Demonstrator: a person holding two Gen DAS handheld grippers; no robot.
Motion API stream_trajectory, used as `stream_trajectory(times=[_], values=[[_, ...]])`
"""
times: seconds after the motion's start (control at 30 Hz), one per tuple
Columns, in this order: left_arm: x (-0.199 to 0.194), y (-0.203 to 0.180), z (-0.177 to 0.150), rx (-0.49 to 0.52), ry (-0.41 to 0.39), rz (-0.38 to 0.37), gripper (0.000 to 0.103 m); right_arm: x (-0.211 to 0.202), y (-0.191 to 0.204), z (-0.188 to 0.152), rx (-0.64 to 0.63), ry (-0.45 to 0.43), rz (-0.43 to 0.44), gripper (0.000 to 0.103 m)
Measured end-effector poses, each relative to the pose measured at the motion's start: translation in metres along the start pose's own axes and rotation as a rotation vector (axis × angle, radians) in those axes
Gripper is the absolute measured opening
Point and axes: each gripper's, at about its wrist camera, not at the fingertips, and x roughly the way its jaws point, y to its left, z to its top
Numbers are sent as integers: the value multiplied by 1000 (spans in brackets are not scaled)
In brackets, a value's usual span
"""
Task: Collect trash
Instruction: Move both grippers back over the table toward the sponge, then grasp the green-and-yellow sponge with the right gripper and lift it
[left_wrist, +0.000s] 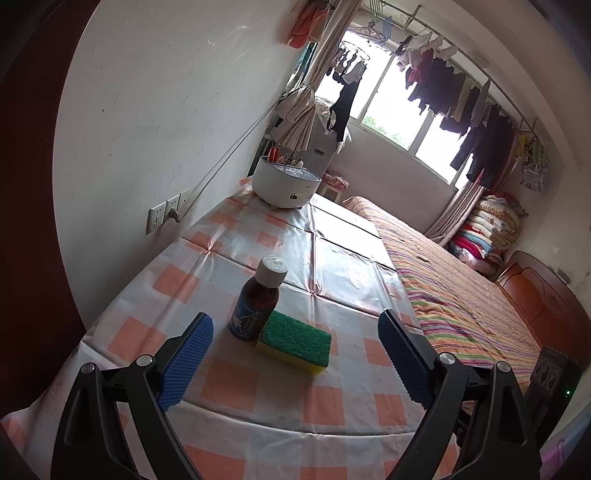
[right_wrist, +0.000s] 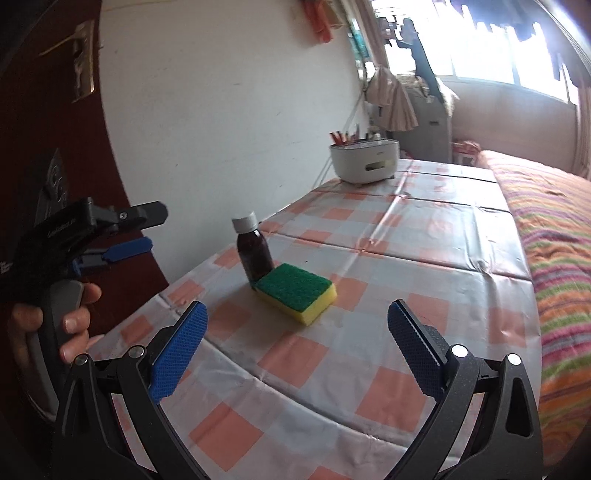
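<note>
Hovering with jaws spread wide and empty, left hand-held gripper (left_wrist: 295, 369) and right hand-held gripper (right_wrist: 295, 354) both face the near end of the table (right_wrist: 424, 236). Ahead on the checked cloth: brown bottle (left_wrist: 258, 299) upright, green-topped sponge (left_wrist: 293, 341) touching its base. Best to approach level, straddle the bottle below its cap, close gently without nudging the sponge.

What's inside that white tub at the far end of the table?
Red and orange handled items stick up from the back of the white tub, which stands on the table. What they are is too small to tell, and the tub's wall hides anything lower down.
</note>
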Motion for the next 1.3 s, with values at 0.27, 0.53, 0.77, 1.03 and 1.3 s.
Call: stream_trajectory(times=[0.27, 0.53, 0.77, 1.03, 1.3], values=[[24, 36, 3, -100, 109, -46, 88, 52, 11, 19, -196, 149, 204, 97], [36, 52, 6, -134, 152, -50, 88, 108, 4, 37, -377, 314, 225, 97], [43, 52, 7, -136, 175, -60, 88, 160, 6, 34, -484, 447, 198, 97], [48, 50, 8, -124, 199, -79, 88, 200, 6, 32, -541, 551, 161, 96], [52, 49, 8, -119, 221, -85, 88, 208, 8, 35, -561, 559, 160, 91]])
